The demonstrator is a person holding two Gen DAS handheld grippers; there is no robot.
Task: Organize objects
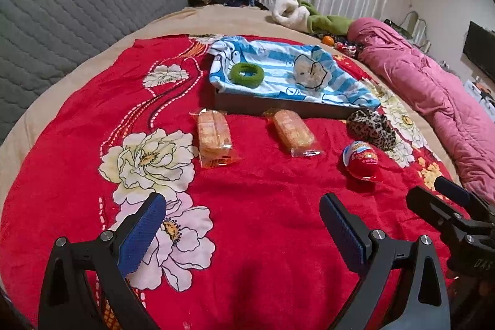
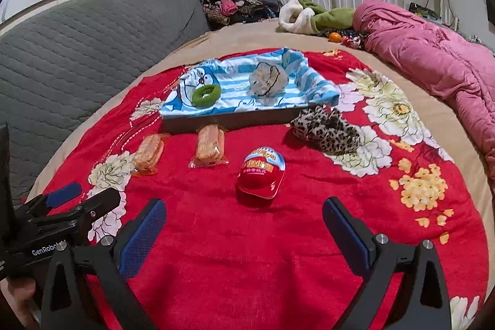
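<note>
A dark tray point(image 1: 278, 109) point(image 2: 225, 121) lined with a blue striped cloth holds a green scrunchie point(image 1: 246, 75) point(image 2: 205, 95) and a beige scrunchie point(image 1: 311, 71) point(image 2: 268, 79). In front of it on the red floral blanket lie two orange snack packs point(image 1: 214, 136) point(image 1: 292, 132) point(image 2: 148, 153) point(image 2: 210, 148), a red egg-shaped toy point(image 1: 361, 161) point(image 2: 261, 175) and a leopard scrunchie point(image 1: 371, 129) point(image 2: 324, 129). My left gripper point(image 1: 243, 225) is open and empty, near the front. My right gripper point(image 2: 244, 228) is open and empty, just short of the red toy.
A pink quilt point(image 1: 427, 92) point(image 2: 433, 61) lies along the right. A grey quilted headboard point(image 1: 77, 5) point(image 2: 77, 36) stands at left. Clothes point(image 2: 235, 2), a green-white garment point(image 2: 309, 13) and an orange point(image 2: 334, 36) lie at the back.
</note>
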